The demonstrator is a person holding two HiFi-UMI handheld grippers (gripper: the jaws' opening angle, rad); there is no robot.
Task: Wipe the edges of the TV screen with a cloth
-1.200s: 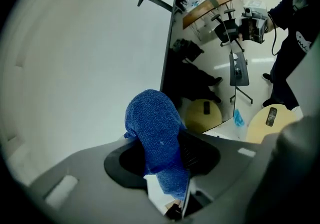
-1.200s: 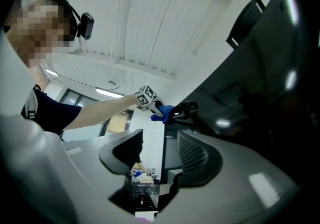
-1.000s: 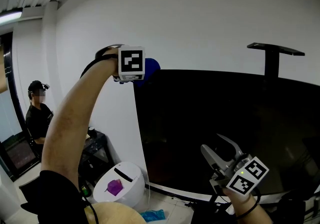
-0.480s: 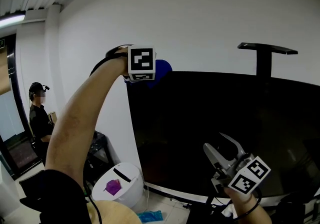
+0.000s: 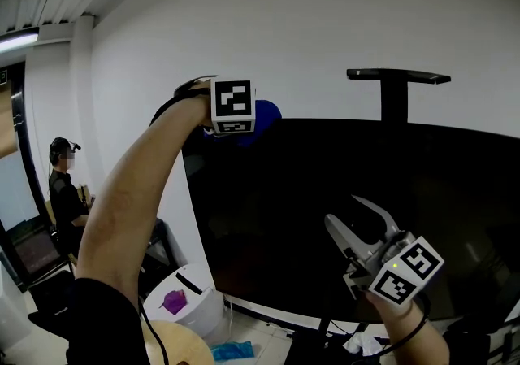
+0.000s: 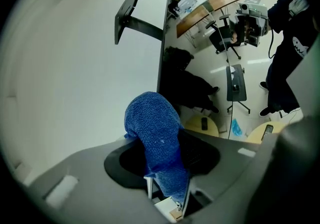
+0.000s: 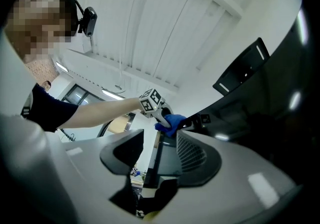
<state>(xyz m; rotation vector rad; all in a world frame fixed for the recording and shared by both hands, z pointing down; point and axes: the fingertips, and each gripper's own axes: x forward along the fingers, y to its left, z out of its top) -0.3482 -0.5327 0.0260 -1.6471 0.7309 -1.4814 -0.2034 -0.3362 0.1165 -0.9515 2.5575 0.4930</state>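
The TV screen [image 5: 325,193] is a large black panel against the white wall. My left gripper [image 5: 242,121] is raised to the screen's top edge near its left corner and is shut on a blue cloth [image 5: 265,114], which lies against that edge. In the left gripper view the cloth [image 6: 156,133] bulges out between the jaws of the left gripper [image 6: 167,188] beside the thin TV edge [image 6: 163,53]. My right gripper [image 5: 342,210] hangs low in front of the screen, its jaws closing with nothing between them. The right gripper view shows the left gripper [image 7: 159,110] and the cloth [image 7: 172,121].
A black mount bracket [image 5: 397,77] sticks up behind the TV. A white bin [image 5: 192,297] with a purple thing on it stands at the lower left, a blue item [image 5: 231,349] lies on the floor, and a person [image 5: 65,193] stands far left.
My left gripper has slid the cloth rightward along the top edge, away from the left corner. The right gripper has stayed low in front of the screen.
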